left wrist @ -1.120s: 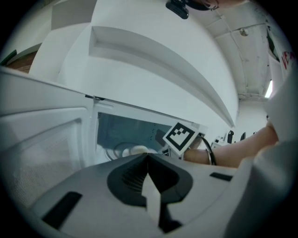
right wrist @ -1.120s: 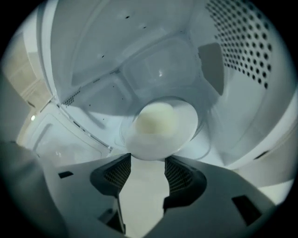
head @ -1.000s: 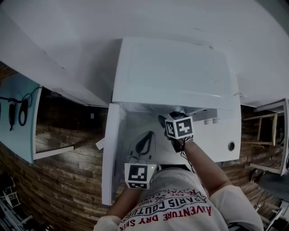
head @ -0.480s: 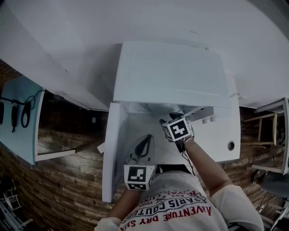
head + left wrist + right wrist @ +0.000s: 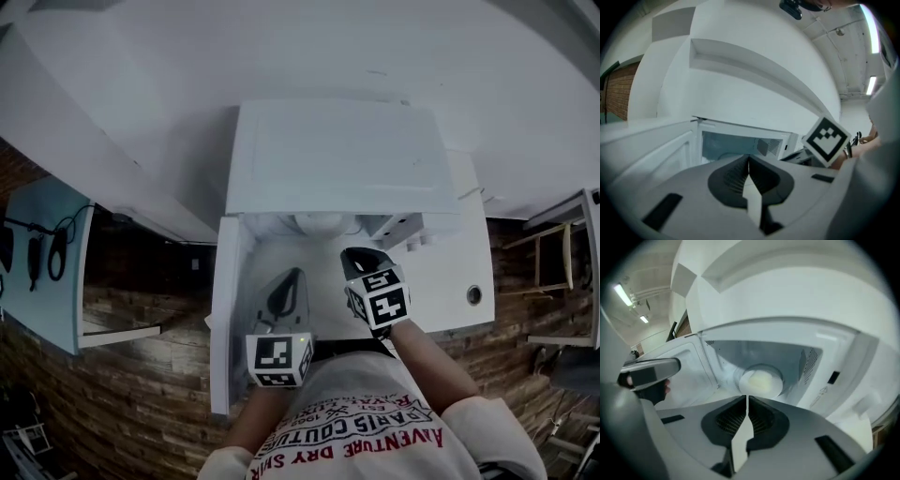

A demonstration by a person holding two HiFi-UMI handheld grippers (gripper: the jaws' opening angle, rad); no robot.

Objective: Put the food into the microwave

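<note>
Food [image 5: 759, 380] sits inside microwave [image 5: 328, 159]; placing looks done. Right gripper [image 5: 746, 401], withdrawn from microwave, jaws closing, empty; left gripper [image 5: 748, 161] jaws together, empty.

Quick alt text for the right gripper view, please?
A bowl of pale food sits inside the open microwave, its door swung left. In the foreground the right gripper is closing its jaws, nearly together, with nothing between them.

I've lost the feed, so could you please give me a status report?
Left gripper shut, empty. Right gripper closing, nothing between its jaws. Bowl of food inside microwave. Door open, nothing blocking.
</note>
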